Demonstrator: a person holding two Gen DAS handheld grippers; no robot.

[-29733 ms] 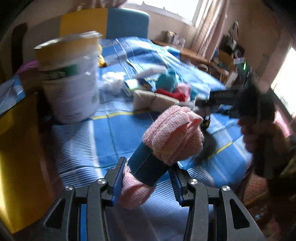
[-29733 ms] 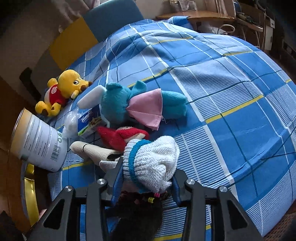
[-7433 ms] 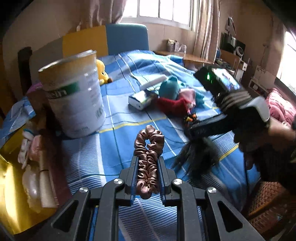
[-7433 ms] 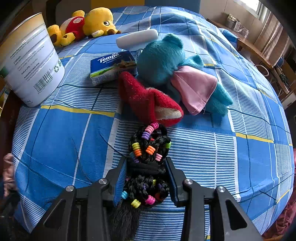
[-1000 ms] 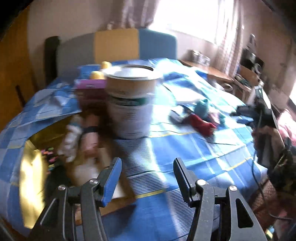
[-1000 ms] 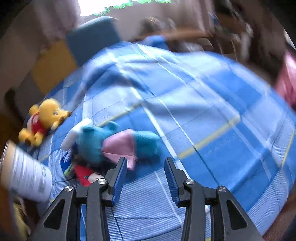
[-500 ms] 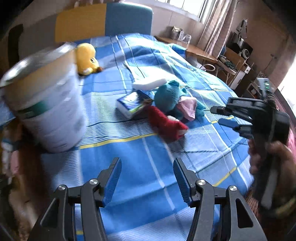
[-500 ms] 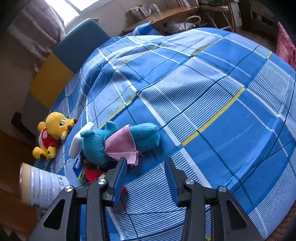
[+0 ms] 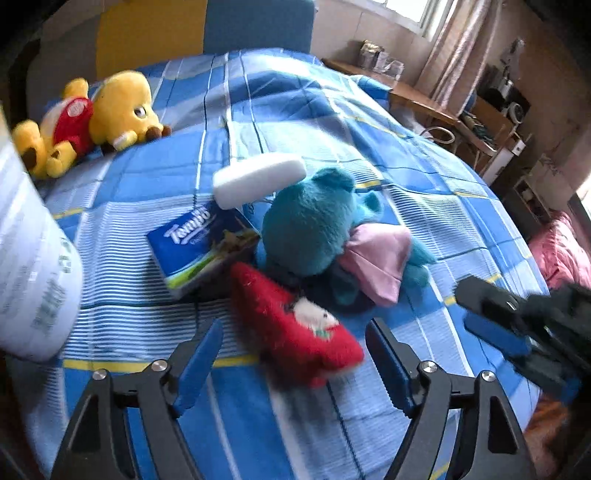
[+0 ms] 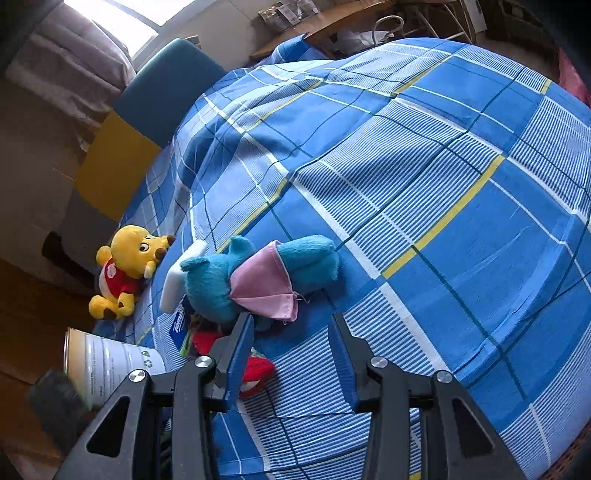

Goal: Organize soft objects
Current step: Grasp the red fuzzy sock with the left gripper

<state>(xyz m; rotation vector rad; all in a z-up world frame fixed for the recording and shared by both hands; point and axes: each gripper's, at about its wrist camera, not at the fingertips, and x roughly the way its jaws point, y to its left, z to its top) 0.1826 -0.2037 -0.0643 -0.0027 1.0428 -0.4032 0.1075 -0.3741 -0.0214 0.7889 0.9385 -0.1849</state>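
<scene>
A red plush toy [image 9: 295, 325] lies on the blue checked bedcover, just ahead of my open, empty left gripper [image 9: 293, 363]. Behind it lies a teal plush with a pink cloth [image 9: 332, 232], also in the right wrist view [image 10: 255, 277]. A yellow bear plush [image 9: 92, 118] lies at the far left; it also shows in the right wrist view [image 10: 129, 269]. My right gripper [image 10: 291, 354] is open and empty above the cover, near the teal plush; it shows at the right of the left wrist view [image 9: 517, 332]. The red plush [image 10: 255, 369] peeks out beside its left finger.
A blue tissue pack [image 9: 199, 247] and a white oblong case [image 9: 258, 177] lie beside the teal plush. A large white tin [image 9: 29, 266] stands at the left, also in the right wrist view [image 10: 110, 365]. A blue and yellow headboard [image 9: 199, 33] stands behind.
My left gripper has swung right from the tin and box and moved in close to the red plush. My right gripper has held its view of the bed, still open.
</scene>
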